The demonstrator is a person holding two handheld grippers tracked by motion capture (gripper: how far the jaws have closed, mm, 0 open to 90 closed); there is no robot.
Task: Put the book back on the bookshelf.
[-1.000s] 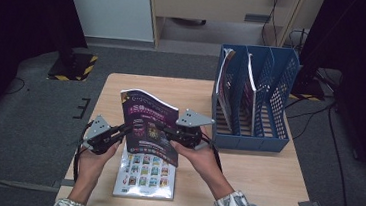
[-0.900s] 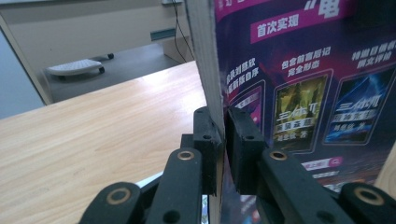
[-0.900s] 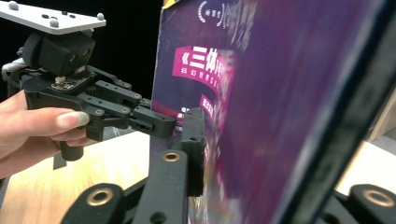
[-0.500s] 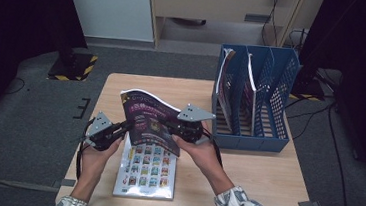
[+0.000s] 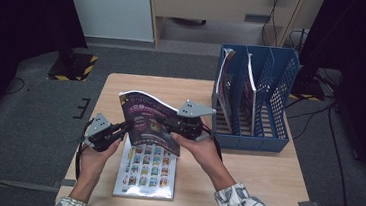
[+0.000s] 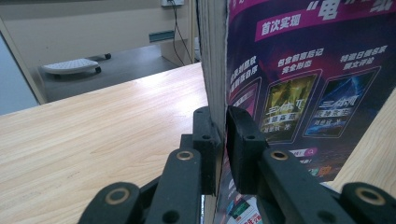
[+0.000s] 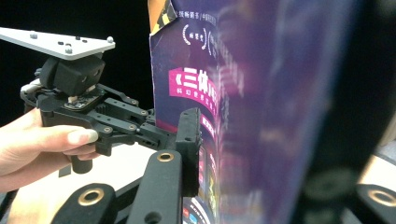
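High view: a purple magazine (image 5: 148,121) was held off the table (image 5: 255,169), tilted, between the two tongs; left gripper (image 5: 118,128) gripped its edge at 9 o'clock, right gripper (image 5: 169,125) met it at 3 o'clock. A second magazine (image 5: 147,167) lay flat below at 6 o'clock; a blue rack (image 5: 270,110) stood at 3 o'clock. Left gripper view: jaws of the left gripper (image 6: 223,140) were clamped on the magazine (image 6: 299,88) at its page edge. Right gripper view: the cover (image 7: 210,93) sat between the right gripper's (image 7: 243,154) jaws; whether they pinched it I could not tell. Judged light, floppy, glossy and likely slippery; best held near the spine.
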